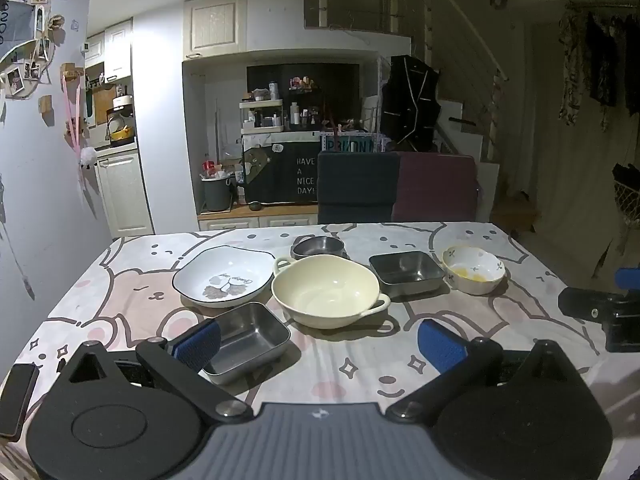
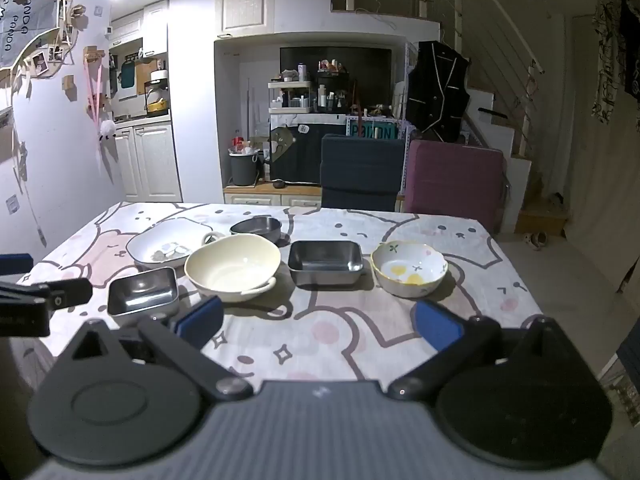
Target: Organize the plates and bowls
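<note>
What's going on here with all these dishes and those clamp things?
A person is holding two grippers over a table to tidy up dishes. Both the left gripper and the right gripper are wide open and hold nothing. Six dishes sit apart on the cloth: a white plate, a cream bowl with handles, two square metal trays, a round metal bowl and a flowered bowl. Nothing is stacked.

Home: kitchen cabinets [image 1: 120,192], staircase [image 2: 500,120], dining table [image 1: 400,360].
</note>
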The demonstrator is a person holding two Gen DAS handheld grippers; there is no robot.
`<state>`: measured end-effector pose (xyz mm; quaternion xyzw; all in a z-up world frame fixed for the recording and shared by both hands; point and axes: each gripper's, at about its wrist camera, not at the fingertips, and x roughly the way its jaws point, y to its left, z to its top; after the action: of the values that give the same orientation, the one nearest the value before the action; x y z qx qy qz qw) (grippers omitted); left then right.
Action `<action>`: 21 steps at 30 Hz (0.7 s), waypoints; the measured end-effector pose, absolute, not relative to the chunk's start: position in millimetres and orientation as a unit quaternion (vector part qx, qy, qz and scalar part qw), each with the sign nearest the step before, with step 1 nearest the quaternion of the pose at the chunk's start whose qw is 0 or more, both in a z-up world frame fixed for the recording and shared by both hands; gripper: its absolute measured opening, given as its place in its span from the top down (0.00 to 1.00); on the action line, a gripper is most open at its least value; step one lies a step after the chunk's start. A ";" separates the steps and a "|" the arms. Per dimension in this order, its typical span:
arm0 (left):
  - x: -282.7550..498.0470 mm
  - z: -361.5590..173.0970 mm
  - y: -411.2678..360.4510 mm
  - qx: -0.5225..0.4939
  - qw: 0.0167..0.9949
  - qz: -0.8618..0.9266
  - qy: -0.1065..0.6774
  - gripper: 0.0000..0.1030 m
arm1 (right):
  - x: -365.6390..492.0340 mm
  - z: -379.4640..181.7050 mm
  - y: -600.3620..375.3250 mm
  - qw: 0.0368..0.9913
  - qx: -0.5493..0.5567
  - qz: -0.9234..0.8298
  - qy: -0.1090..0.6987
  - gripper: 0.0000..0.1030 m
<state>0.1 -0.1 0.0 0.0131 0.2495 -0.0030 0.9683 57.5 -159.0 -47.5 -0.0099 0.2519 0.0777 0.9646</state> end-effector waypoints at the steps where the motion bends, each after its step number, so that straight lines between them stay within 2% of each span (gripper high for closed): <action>1: 0.2 0.0 -0.2 0.013 0.968 -0.003 0.250 0.00 | 57.5 -47.6 -159.0 0.964 -0.010 0.077 0.253 0.00; 21: 0.1 0.1 0.1 0.010 0.968 -0.004 0.249 0.00 | 57.9 -47.5 -158.6 0.964 -0.011 0.077 0.253 0.00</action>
<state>0.1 0.1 0.1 0.0096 0.2489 -0.0036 0.9685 57.9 -158.6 -47.5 -0.0108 0.2530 0.0774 0.9643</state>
